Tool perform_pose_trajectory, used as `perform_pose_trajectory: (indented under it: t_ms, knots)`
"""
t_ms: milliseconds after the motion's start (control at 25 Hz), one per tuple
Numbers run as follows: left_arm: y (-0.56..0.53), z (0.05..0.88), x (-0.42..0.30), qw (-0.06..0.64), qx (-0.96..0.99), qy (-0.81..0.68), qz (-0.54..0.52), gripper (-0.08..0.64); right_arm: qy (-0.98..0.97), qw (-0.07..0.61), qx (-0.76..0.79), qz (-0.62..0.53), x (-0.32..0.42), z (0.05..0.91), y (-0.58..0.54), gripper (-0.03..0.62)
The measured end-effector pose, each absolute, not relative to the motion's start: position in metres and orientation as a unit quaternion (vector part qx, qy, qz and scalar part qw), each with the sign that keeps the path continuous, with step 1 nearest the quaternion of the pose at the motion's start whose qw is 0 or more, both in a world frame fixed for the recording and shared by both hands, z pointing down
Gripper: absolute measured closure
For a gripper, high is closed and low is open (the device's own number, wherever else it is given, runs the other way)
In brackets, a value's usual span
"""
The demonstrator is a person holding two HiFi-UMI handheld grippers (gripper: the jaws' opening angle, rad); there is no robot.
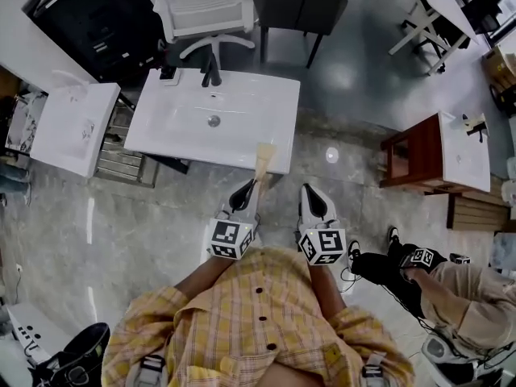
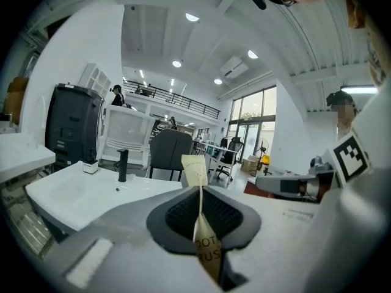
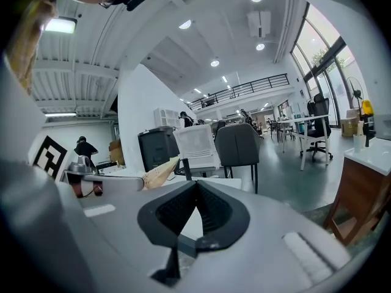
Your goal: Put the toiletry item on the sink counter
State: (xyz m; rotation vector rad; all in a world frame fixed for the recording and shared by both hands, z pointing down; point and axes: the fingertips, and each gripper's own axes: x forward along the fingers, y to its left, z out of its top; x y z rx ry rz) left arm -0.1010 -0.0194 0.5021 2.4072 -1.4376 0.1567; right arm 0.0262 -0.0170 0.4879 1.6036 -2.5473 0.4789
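Plainly the toiletry item is not down yet. It is a thin tan paper packet [image 1: 264, 161], and the part-hidden print on it suggests a toothbrush. The left gripper [image 1: 256, 184] holds it in the air at the near edge of the sink table [image 1: 270, 95]. In the head view its free end just overlaps that table's near rim, towards the right corner and well short of the black faucet [image 1: 211, 71] at the far side.

In the left gripper view the jaws are clamped on the packet's lower end [image 2: 195, 170]. The rest stands up past the tips, edge-on, with the sink table [image 2: 67, 194] ahead and to the left.

The right gripper [image 1: 308, 190] hangs beside the left one, off the table's near right corner and above the floor. Its own view shows the jaws [image 3: 197, 185] closed tip to tip with nothing between them, and the packet [image 3: 160, 173] off to the left.

The packet looks very light. The paper is probably flimsy and easy to crease, though the contents seem to keep it straight. A pinch across the flat faces near one end, as now, seems right. It should be let go low over the flat rim of the table rather than the basin, because something this light could skid or tip in.
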Motion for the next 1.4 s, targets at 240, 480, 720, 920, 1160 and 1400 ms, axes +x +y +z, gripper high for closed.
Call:
perform_pose_trajectory:
  t_ms: [240,480,720,920,1160,1400]
  knots:
    - [-0.067,0.508,-0.112,0.175,0.855,-0.485,0.055,0.548,-0.823,0.051,0.543,0.157,0.013,0.491,-0.058,0.592]
    - [-0.095,0.515,-0.113,0.186,0.862,-0.468,0.057,0.548,-0.810,0.057,0.561,0.159,0.011,0.495,-0.083,0.592]
    - [-0.110,0.523,-0.108,0.199,0.861,-0.463,0.061,0.548,-0.804,0.064,0.568,0.163,0.016,0.501,-0.094,0.592]
    - [-0.120,0.531,-0.098,0.211,0.854,-0.470,0.074,0.548,-0.807,0.063,0.562,0.167,0.024,0.501,-0.104,0.592]
    - [-0.134,0.543,-0.089,0.238,0.840,-0.480,0.090,0.548,-0.814,0.064,0.548,0.181,0.033,0.512,-0.116,0.592]
    - [-0.153,0.551,-0.080,0.252,0.825,-0.496,0.099,0.548,-0.823,0.066,0.531,0.188,0.035,0.517,-0.122,0.592]
